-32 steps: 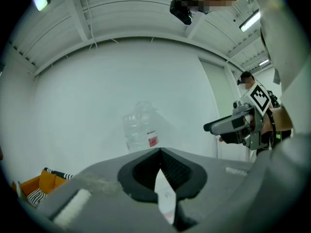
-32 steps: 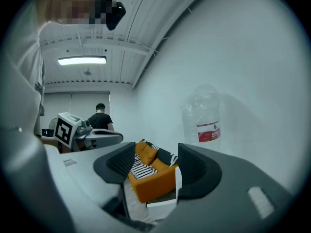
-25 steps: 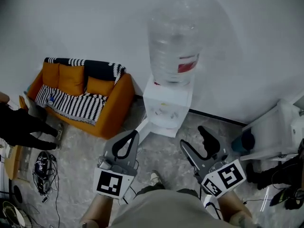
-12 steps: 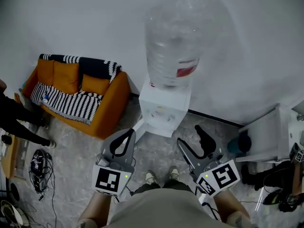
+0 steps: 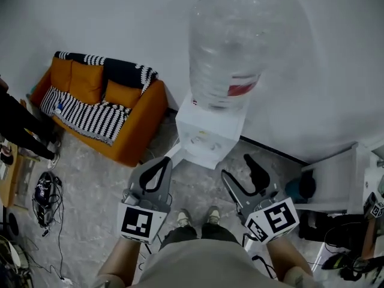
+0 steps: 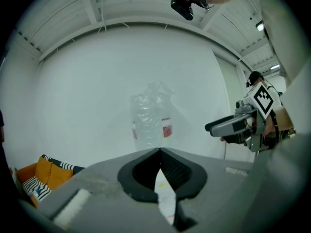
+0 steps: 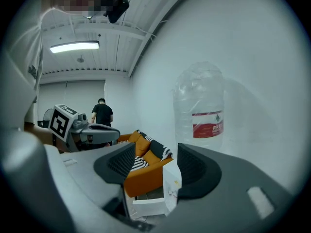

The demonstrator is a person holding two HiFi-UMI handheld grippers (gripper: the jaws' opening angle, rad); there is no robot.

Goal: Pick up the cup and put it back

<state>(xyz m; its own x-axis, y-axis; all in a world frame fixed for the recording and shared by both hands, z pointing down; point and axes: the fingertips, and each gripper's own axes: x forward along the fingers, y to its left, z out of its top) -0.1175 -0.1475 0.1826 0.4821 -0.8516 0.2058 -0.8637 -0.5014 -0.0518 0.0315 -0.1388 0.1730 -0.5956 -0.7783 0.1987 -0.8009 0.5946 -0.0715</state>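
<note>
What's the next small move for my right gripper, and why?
Probably ease the right gripper forward toward the water dispenser: its jaws stand apart with nothing between them, and the dispenser stands ahead, untouched.

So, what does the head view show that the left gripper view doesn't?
Only the head view shows the floor, with a cable tangle, the person's shoes, and a white shelf unit at the right. Only the left gripper view shows the ribbed ceiling, a ceiling lamp and a black camera overhead. Both show the big water bottle, the orange sofa, the left gripper with its jaw tips together on nothing, and the right gripper with its jaws apart and empty.
</note>
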